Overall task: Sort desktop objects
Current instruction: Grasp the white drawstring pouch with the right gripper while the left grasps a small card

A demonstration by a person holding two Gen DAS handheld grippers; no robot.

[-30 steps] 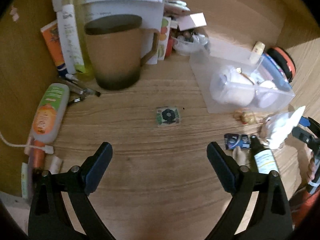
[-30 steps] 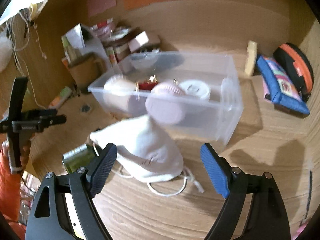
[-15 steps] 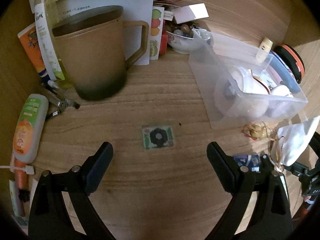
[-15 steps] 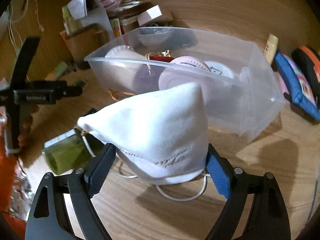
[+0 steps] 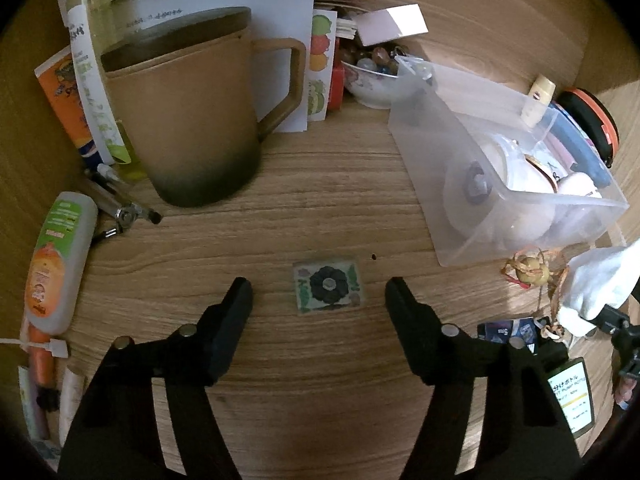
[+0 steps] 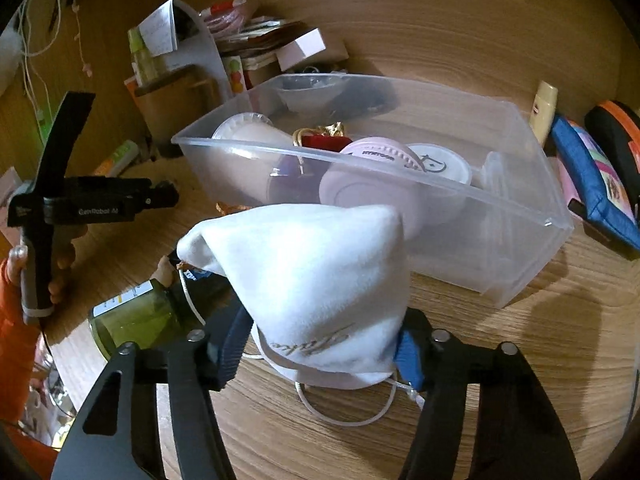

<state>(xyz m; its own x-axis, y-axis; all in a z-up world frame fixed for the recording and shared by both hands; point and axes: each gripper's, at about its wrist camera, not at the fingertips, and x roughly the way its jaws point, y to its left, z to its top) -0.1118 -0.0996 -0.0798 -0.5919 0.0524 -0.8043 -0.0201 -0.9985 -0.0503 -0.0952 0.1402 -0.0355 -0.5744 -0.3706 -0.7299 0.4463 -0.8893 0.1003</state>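
Right wrist view gives you the biggest things first: the wooden desk [image 6: 520,380], then the clear plastic bin [image 6: 400,184] lying on it, already holding round cosmetic jars, so it reads as the place sorted items go. Your right gripper [image 6: 324,354] is clamped on the white drawstring pouch [image 6: 316,280], with the blue pads pressed into its lower sides; the pouch stands just in front of the bin's near wall, a sensible hold for lifting it over the rim. A green bottle [image 6: 132,320] lies beside it.

Left wrist view shows what that one hides: your left gripper [image 5: 318,300] has its fingers apart and hangs low over bare desk, straddling a small floral tile [image 5: 328,289] without touching it. That looks like your next pick. This view also shows the brown mug [image 5: 188,120], the lotion tube [image 5: 56,264] at the desk's left edge, and a small charm [image 5: 528,272] beside the bin. Only the right wrist view shows the pouch's grip and loose cord.
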